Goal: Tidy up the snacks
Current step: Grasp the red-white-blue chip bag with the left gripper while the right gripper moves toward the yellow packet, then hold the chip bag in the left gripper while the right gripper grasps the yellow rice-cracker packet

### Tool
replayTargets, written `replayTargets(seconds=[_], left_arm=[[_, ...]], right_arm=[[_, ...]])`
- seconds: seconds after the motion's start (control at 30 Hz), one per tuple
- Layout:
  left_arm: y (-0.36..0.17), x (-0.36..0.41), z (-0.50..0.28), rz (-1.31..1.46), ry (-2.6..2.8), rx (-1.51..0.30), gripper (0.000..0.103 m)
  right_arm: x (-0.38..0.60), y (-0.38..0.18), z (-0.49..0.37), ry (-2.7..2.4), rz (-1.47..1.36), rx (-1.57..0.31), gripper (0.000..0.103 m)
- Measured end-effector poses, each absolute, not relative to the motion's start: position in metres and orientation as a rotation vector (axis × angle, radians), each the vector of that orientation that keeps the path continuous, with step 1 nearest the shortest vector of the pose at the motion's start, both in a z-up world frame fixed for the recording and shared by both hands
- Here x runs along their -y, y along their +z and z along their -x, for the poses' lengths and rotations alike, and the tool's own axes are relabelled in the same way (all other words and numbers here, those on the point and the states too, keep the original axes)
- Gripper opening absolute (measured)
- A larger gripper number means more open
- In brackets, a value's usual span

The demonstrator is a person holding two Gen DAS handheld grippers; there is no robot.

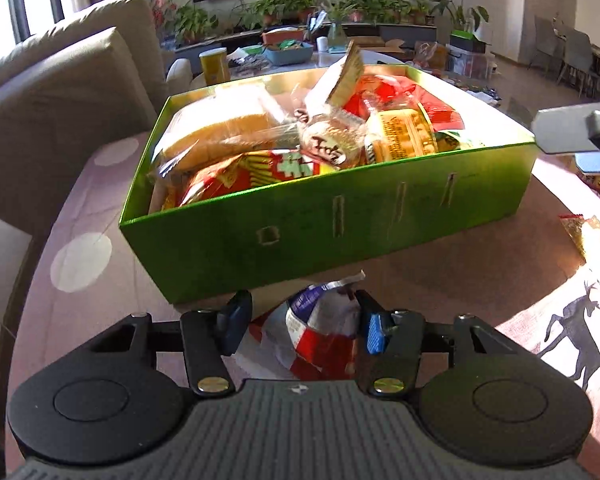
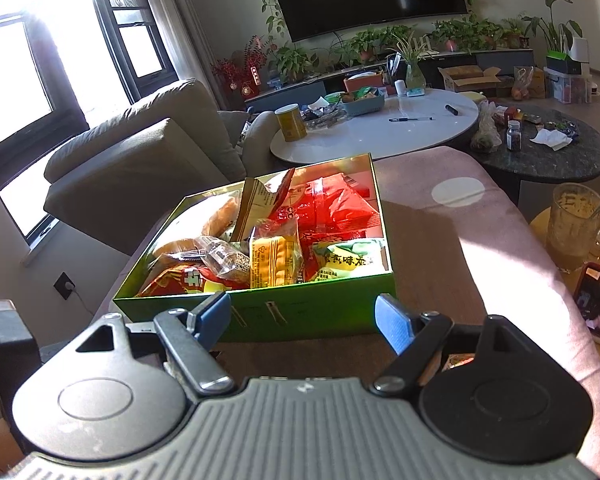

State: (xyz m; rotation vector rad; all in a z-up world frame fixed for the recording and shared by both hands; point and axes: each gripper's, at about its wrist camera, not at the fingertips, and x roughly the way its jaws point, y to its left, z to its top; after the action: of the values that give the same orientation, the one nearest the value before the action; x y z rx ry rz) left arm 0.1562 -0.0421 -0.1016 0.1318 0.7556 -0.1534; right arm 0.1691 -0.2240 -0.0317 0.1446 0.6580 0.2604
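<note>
Between my left gripper (image 1: 300, 316) fingers sits a white-red snack packet (image 1: 320, 332), jaws closed lightly on it, just before the green box (image 1: 340, 224). It looks light, crinkly and crushable, so I'd pinch its sealed edge. My right gripper (image 2: 304, 318) hangs open, empty.

The box (image 1: 328, 216) looks like glossy green card, shiny gold inside. The packets (image 2: 276, 256) in it are crinkled plastic film, some clear, some printed and shiny. The cloth (image 1: 100, 208) under the box is matt pink fabric. The sofa (image 2: 140, 160) is matt woven cloth. The fingers (image 2: 394, 322) carry ribbed blue pads.
</note>
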Motion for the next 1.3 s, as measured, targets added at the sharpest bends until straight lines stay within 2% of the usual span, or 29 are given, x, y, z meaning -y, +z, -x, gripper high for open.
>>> replayTargets(seconds=[0.67, 0.9, 1.13, 1.3], left_arm=[[-0.068, 0.025, -0.116, -0.052, -0.136, -0.654, 0.050], [-0.060, 0.022, -0.105, -0.032, -0.139, -0.635, 0.050], [-0.058, 0.028, -0.100, -0.038, -0.155, -0.633, 0.050], [-0.058, 0.028, -0.100, -0.036, -0.158, -0.635, 0.050]], right_arm=[[0.221, -0.027, -0.147, 0.306, -0.100, -0.672, 0.079], [0.250, -0.027, -0.137, 0.181, -0.056, -0.651, 0.080], [0.280, -0.045, -0.146, 0.002, -0.057, -0.692, 0.080], [0.277, -0.069, -0.152, 0.006, -0.024, -0.786, 0.080]])
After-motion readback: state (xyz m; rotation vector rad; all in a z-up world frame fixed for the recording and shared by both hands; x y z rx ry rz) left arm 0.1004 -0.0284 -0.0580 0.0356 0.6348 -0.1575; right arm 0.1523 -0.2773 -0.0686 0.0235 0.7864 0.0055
